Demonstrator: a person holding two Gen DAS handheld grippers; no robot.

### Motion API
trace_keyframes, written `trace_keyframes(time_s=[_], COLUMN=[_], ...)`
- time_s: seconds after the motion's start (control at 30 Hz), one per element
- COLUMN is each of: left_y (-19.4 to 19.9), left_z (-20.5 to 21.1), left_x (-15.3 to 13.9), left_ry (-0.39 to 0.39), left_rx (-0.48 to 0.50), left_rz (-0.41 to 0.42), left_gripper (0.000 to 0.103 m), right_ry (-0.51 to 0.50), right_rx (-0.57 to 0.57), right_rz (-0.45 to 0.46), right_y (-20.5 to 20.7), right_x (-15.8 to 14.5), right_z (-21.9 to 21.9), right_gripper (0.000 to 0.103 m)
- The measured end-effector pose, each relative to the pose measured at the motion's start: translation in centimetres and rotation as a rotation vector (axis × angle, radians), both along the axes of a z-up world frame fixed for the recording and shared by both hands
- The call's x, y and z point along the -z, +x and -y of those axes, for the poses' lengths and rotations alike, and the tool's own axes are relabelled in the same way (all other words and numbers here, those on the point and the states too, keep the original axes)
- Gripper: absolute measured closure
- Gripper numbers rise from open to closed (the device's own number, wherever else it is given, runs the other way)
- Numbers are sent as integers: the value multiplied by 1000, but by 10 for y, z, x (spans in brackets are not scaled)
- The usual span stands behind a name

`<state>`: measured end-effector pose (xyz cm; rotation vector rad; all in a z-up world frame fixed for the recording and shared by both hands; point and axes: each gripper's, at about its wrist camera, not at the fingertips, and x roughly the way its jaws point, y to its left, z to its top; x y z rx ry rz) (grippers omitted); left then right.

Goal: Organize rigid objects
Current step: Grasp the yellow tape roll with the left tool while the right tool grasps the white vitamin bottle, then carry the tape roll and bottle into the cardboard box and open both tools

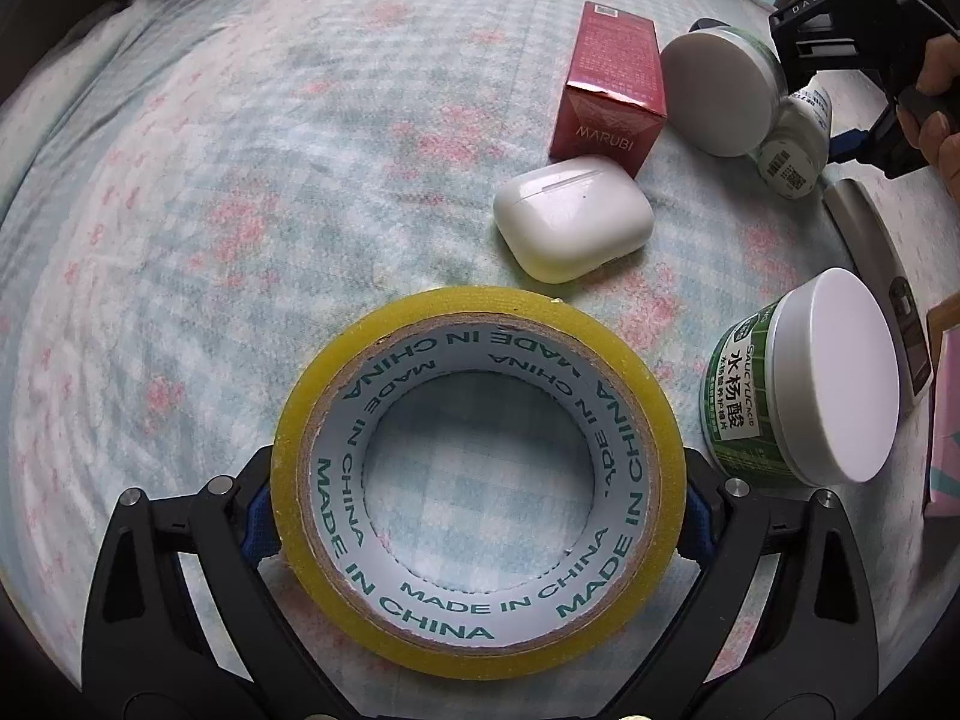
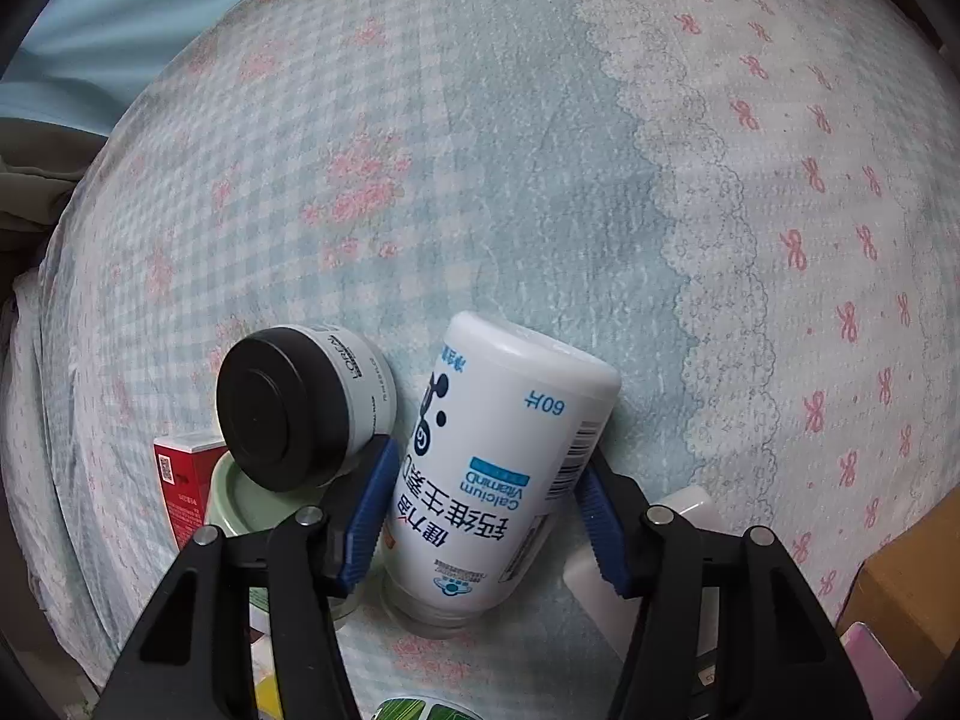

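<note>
In the left wrist view my left gripper is shut on a yellow tape roll printed "MADE IN CHINA", its blue pads pressed on both sides, just above the checked bedspread. In the right wrist view my right gripper is shut on a white calcium vitamin bottle, held upside down over the bed. The right gripper and the bottle also show at the top right of the left wrist view.
Ahead of the tape lie a white earbud case, a red MARUBI box, a white-lidded jar and a green-labelled jar. A black-lidded jar and a pale green lid sit left of the bottle.
</note>
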<state>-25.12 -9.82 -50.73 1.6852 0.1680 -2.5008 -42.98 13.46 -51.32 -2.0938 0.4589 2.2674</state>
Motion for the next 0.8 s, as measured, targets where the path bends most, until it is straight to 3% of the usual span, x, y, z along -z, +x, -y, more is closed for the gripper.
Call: trace_keyframes(time_s=[0.4,0.8], left_y=[4,18], left_z=[9,13], left_x=[-21,-94], left_ry=[-15,-40], left_rx=[-18,36], left_rz=[-50,-154], left_gripper=[7,7], right_ry=[-33,-86], right_rx=[33,98], right_rz=[-71,-181], right_y=[15,45], right_x=[-22,-87], right_z=[-12,-33], right_gripper=[52,55])
